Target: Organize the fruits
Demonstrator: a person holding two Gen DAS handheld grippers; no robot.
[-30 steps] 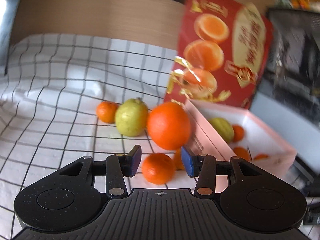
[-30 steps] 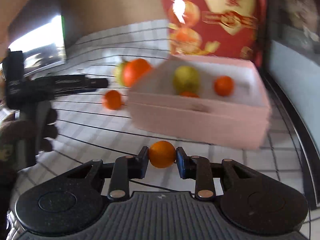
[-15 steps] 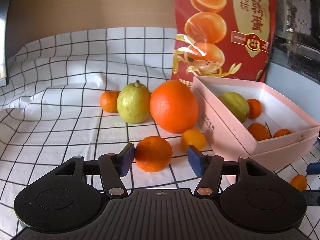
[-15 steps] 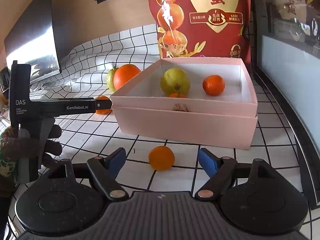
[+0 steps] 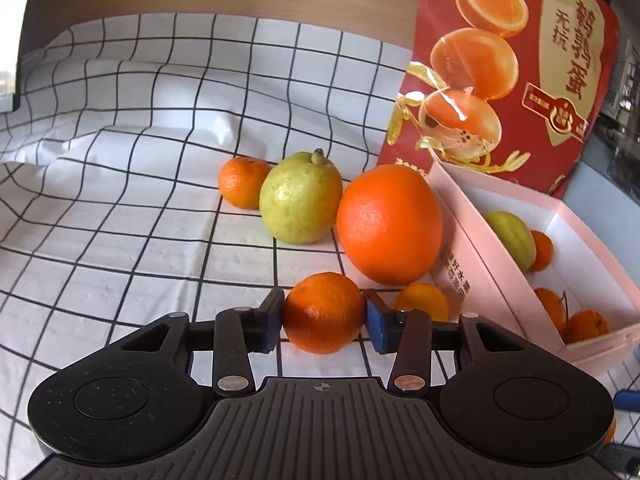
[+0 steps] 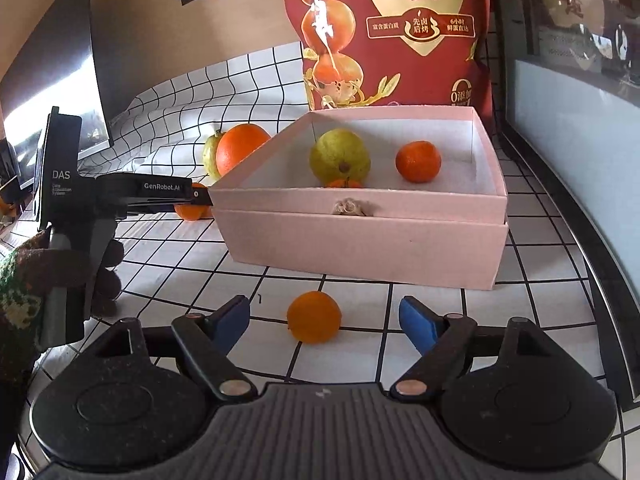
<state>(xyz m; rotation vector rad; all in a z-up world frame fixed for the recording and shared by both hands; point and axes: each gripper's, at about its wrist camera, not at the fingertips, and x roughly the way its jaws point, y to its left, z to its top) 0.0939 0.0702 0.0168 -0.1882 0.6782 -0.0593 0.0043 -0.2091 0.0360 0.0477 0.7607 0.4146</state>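
Observation:
My left gripper (image 5: pixel 325 315) is shut on a small mandarin (image 5: pixel 323 312) that rests on the checked cloth. Behind it lie a big orange (image 5: pixel 390 224), a green-yellow guava (image 5: pixel 300 199), another mandarin (image 5: pixel 243 181) and a small yellow-orange fruit (image 5: pixel 422 302). The pink box (image 6: pixel 360 224) holds a guava (image 6: pixel 339 156) and mandarins (image 6: pixel 418 161). My right gripper (image 6: pixel 324 320) is open, its blue pads either side of a small orange fruit (image 6: pixel 314 317) lying on the cloth in front of the box.
A tall red snack bag (image 6: pixel 392 32) stands behind the box. The left gripper's body (image 6: pixel 120 196) and a gloved hand (image 6: pixel 24 280) show at the left of the right wrist view. A dark ledge (image 6: pixel 568 184) runs along the right.
My left gripper has moved forward and closed on the small mandarin. My right gripper let go of its small orange fruit, which now lies on the cloth, and stays open wide.

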